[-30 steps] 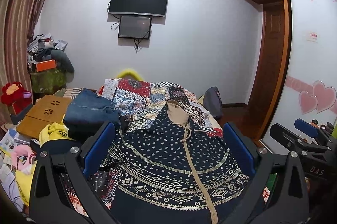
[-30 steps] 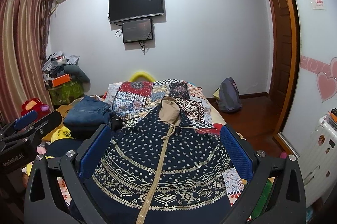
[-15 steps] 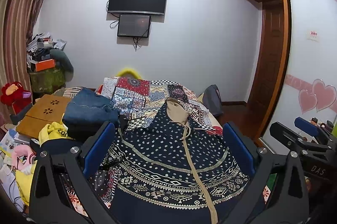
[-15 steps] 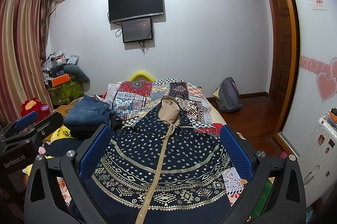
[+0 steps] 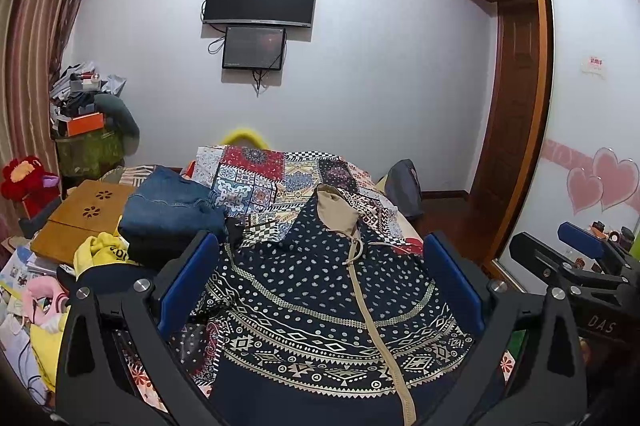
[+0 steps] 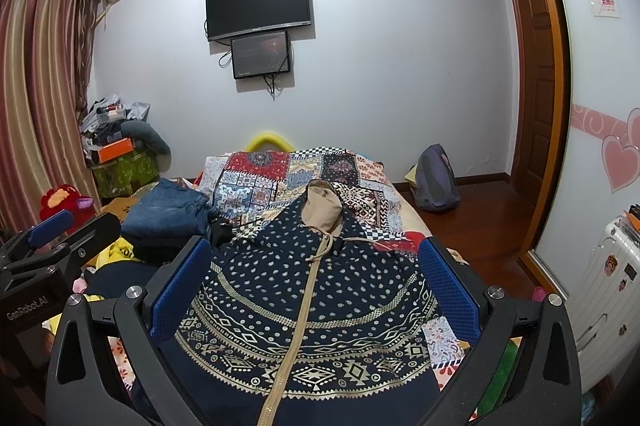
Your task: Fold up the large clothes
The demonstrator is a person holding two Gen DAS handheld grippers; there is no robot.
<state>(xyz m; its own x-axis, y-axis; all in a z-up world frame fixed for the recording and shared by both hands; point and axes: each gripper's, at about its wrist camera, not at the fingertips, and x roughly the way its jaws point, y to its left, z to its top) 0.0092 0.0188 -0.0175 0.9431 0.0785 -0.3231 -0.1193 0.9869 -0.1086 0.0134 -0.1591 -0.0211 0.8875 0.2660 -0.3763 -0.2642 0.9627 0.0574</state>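
Note:
A large navy hooded jacket (image 5: 320,290) with white dots, gold geometric bands and a tan zipper lies spread flat on the bed; it also shows in the right wrist view (image 6: 308,290). Its tan-lined hood (image 5: 334,211) points toward the far wall. My left gripper (image 5: 320,266) is open and empty, held above the jacket's near part. My right gripper (image 6: 316,266) is open and empty too, above the same part. Each gripper shows at the edge of the other's view: the right one (image 5: 576,258), the left one (image 6: 52,238).
A patchwork quilt (image 5: 280,173) covers the bed. Folded jeans (image 5: 168,205) on a dark stack, a yellow garment (image 5: 102,250) and a wooden board (image 5: 84,218) sit left. A backpack (image 6: 436,177) is on the floor right, a white suitcase (image 6: 604,290) nearer.
Both grippers stay open and nearly still; the views shift only slightly. The jacket has not moved.

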